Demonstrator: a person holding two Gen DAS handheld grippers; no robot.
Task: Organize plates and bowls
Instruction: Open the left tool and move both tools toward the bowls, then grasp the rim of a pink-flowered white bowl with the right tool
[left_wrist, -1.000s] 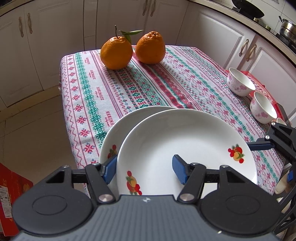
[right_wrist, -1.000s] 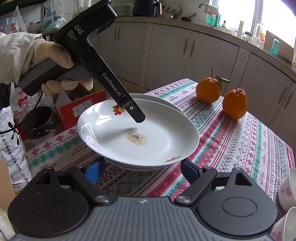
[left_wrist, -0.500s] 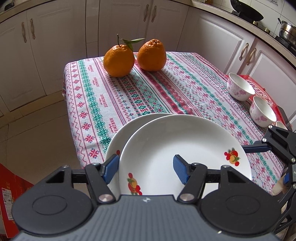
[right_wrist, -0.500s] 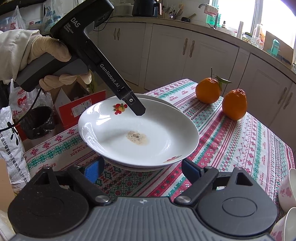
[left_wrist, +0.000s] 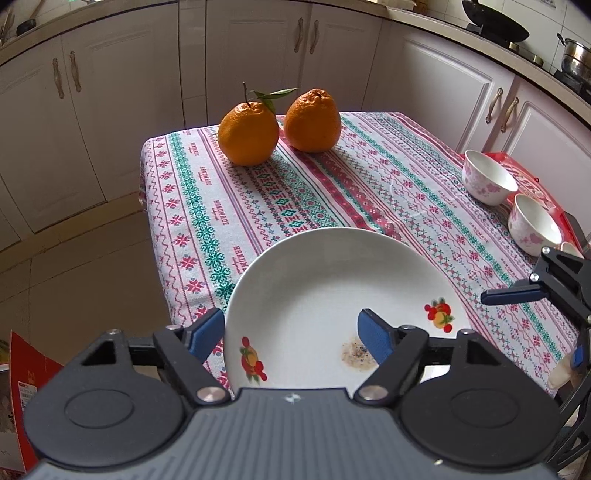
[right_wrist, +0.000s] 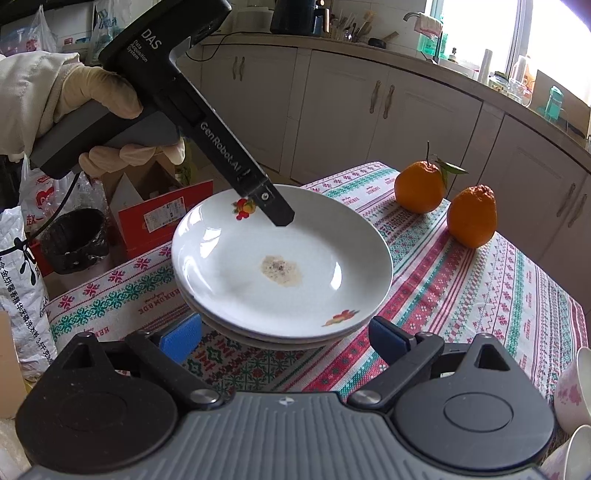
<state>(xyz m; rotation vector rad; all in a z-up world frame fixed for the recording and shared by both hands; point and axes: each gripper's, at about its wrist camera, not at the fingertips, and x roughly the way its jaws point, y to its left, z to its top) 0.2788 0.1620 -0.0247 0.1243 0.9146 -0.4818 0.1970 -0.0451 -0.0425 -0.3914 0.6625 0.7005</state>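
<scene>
1. The top plate (right_wrist: 280, 266), glossy white ceramic, round and shallow with small fruit decals on its rim and a brownish speckled stain in its well, sits nested on a second plate (right_wrist: 258, 338) of which only the lower rim shows in the right wrist view.
2. The stack rests at the near corner of the surface (left_wrist: 332, 192), which is covered in a woven cloth with red, green and white banded patterns.
3. The left gripper (left_wrist: 291, 332) has its blue-padded fingers (left_wrist: 373, 338) apart, straddling the plate's near rim: one outside the edge, one above the well. Whether either pad touches the ceramic is unclear.
4. The right gripper (right_wrist: 284, 338) has its fingers apart too, level with the near rim of the stack and holding nothing.
5. Two dimpled oranges (left_wrist: 247, 134), one with a stem and leaf, stand side by side at the far end of the cloth.
6. Two small round bowls (left_wrist: 487, 182), white with pink flower prints, sit near the right edge, well apart from the plates.
</scene>
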